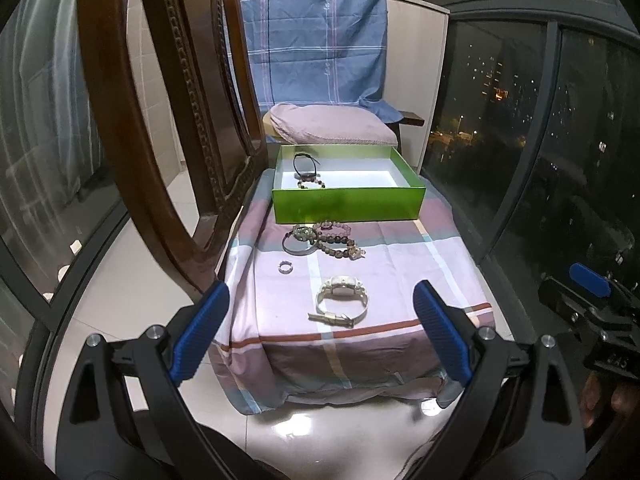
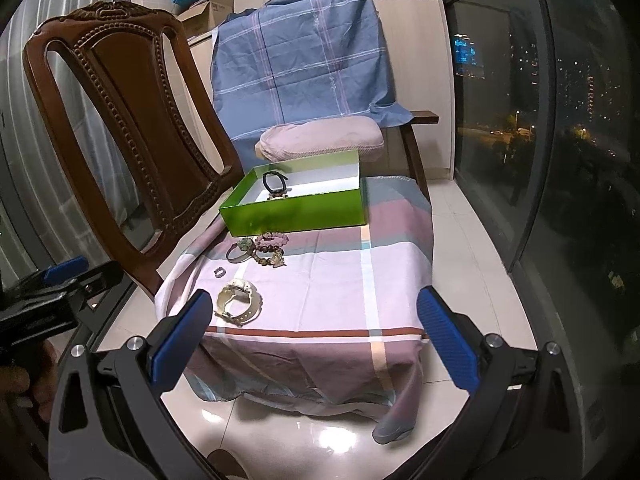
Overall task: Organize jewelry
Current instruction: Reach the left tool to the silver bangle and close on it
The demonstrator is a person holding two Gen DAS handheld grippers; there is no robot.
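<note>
A green box (image 1: 348,204) (image 2: 296,214) stands at the far end of a low table covered with a checked cloth (image 1: 400,264) (image 2: 340,280). Inside it lie a black cord bracelet (image 1: 306,163) (image 2: 275,181) and a beaded bracelet (image 1: 310,184). In front of the box lies a pile of beaded bracelets and a metal bangle (image 1: 324,240) (image 2: 260,250). A small ring (image 1: 285,267) (image 2: 219,271) and a cream wristwatch (image 1: 342,300) (image 2: 238,304) lie nearer. My left gripper (image 1: 320,332) is open and empty, just short of the watch. My right gripper (image 2: 312,340) is open and empty at the table's near edge.
A carved wooden chair (image 1: 160,120) (image 2: 132,132) stands close on the left of the table. A chair with a blue sheet (image 1: 316,40) (image 2: 304,60) and a pink cushion (image 1: 332,124) is behind the box. Dark glass windows (image 1: 540,140) run along the right.
</note>
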